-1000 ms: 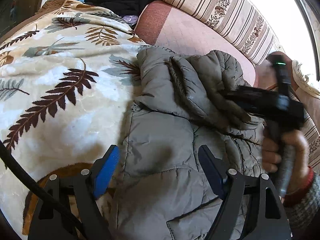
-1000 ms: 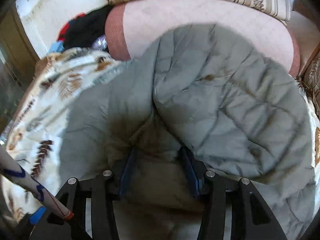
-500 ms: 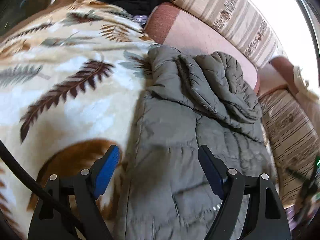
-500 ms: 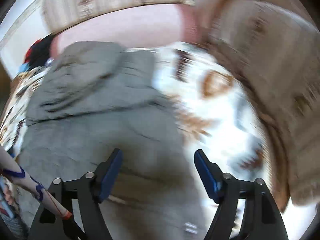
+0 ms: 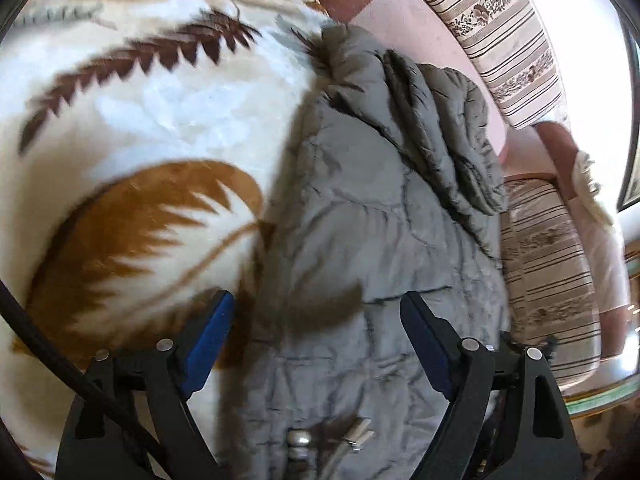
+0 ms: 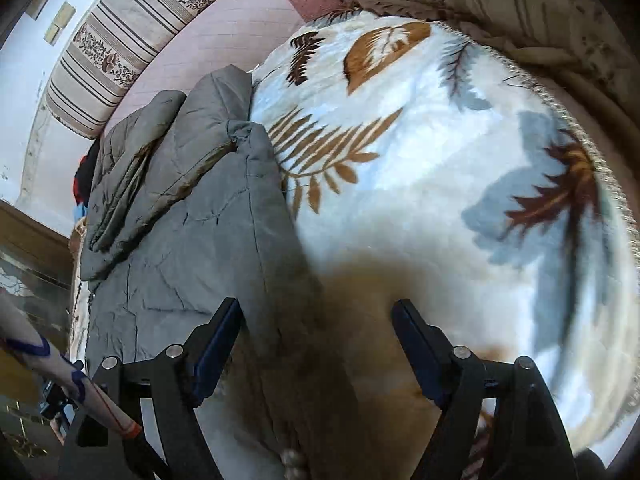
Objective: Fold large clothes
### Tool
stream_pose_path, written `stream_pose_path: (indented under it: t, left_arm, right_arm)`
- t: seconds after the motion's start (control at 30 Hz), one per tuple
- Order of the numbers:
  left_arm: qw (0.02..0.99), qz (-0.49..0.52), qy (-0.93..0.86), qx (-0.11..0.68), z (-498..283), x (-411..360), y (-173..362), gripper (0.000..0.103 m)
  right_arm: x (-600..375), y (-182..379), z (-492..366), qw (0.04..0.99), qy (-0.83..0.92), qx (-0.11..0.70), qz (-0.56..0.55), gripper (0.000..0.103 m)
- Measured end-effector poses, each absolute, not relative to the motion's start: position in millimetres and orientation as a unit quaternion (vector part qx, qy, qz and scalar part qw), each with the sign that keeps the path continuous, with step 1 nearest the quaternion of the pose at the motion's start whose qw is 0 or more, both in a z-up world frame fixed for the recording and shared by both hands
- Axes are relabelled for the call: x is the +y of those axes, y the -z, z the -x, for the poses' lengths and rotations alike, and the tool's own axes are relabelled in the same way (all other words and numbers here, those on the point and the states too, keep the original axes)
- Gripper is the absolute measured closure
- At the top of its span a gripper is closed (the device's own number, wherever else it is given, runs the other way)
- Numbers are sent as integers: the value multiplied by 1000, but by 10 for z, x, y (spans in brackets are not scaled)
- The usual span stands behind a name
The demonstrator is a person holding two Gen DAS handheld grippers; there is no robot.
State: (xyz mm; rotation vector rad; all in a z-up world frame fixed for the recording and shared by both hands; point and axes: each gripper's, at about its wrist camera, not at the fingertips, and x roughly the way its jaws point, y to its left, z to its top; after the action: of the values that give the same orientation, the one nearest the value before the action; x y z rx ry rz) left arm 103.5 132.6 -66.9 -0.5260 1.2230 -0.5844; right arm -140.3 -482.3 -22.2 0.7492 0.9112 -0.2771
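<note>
A grey quilted puffer jacket point(image 5: 380, 220) lies folded lengthwise on a leaf-print blanket, its hood and sleeves bunched at the far end. It also shows in the right wrist view point(image 6: 192, 216). My left gripper point(image 5: 316, 320) is open, low over the jacket's near end, its left finger at the jacket's left edge. My right gripper point(image 6: 316, 332) is open and empty, straddling the jacket's right edge near its hem. A drawstring toggle point(image 5: 300, 438) lies at the hem.
The cream blanket with brown and blue leaves point(image 6: 440, 160) covers the sofa seat. A pink cushion point(image 5: 420, 28) and striped sofa back point(image 5: 508, 40) run behind the jacket. A striped armrest point(image 5: 548, 272) stands at the right.
My right gripper opened, let go of the hood and swung back to the jacket's near right edge. My left gripper moved down toward the hem.
</note>
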Motion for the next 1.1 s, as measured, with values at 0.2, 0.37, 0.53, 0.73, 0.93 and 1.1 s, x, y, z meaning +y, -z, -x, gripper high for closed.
stream_pose_path:
  t: [0.2, 0.37, 0.53, 0.73, 0.93, 1.1]
  left_arm:
    - [746, 236, 302, 544, -632, 1362, 692, 20]
    - [729, 261, 341, 532, -288, 1370, 719, 20]
    - [683, 302, 397, 533, -77, 1275, 804, 20]
    - [670, 300, 418, 536, 65, 1212, 804, 20]
    - [686, 273, 402, 541, 118, 1119, 807, 22]
    - [695, 261, 391, 544, 111, 1069, 812, 22]
  right_arm:
    - [-4873, 251, 1401, 819, 88, 421, -381, 20]
    - [-4837, 354, 1482, 792, 11, 405, -457, 22]
    - [-4584, 380, 1514, 796, -19, 426, -429, 23]
    - [-4409, 424, 1728, 786, -42, 442, -431, 34]
    - [-4248, 483, 1985, 773, -76, 432, -459, 44]
    - [-4027, 607, 2050, 750, -117, 430, -488, 47]
